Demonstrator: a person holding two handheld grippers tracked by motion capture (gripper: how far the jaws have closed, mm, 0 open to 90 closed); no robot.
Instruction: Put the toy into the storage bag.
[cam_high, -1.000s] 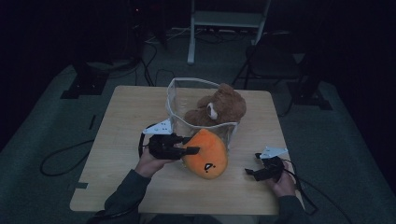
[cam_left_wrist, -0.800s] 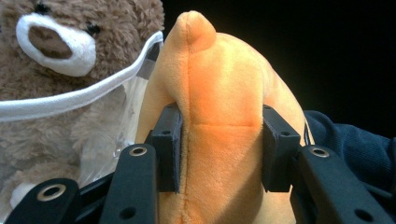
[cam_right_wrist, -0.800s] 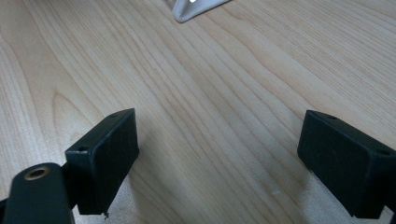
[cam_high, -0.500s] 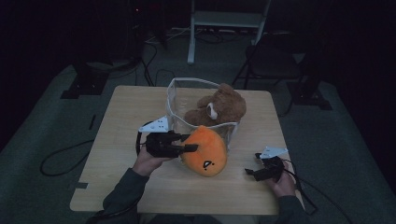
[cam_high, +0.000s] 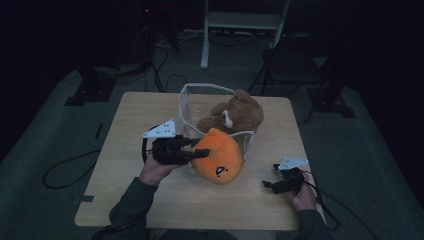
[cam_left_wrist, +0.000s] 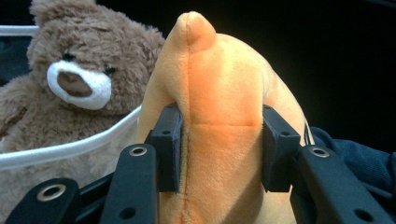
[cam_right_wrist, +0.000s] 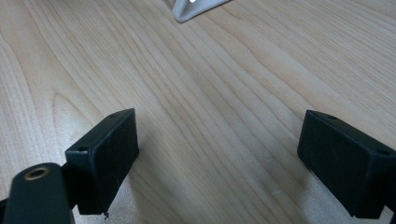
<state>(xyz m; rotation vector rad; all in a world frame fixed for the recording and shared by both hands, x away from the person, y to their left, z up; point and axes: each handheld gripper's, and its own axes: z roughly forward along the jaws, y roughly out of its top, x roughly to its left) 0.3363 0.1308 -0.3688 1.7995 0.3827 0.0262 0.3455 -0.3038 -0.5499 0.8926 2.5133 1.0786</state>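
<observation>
A dim room with dark carpet surrounds a pale wooden bench (cam_high: 150, 200). In the high view, a clear mesh basket (cam_high: 186, 102) stands at the bench's middle with a brown teddy bear (cam_high: 240, 112) sitting in it. Against the basket's near wall rests an orange plush toy (cam_high: 222, 157), and the left claw (cam_high: 200, 148) reaches in from the side and clamps the toy's edge, the left hand (cam_high: 155, 170) behind it. Well apart, near the bench's right front corner, the right claw (cam_high: 267, 184) lies low over the wood in the right hand (cam_high: 302, 192).

In the left gripper view, the two black pads (cam_left_wrist: 169, 147) press into both sides of the orange plush toy (cam_left_wrist: 224, 116), pinching its seam so the fabric bulges between them. The teddy bear (cam_left_wrist: 79, 79) sits behind the basket's white rim (cam_left_wrist: 70, 149), just beside the toy.

In the right gripper view, the right claw (cam_right_wrist: 219, 158) stands wide open with nothing between its pads, just bare wood grain of the bench (cam_right_wrist: 210, 93) beneath. A corner of the basket (cam_right_wrist: 194, 9) peeks in at the top.
</observation>
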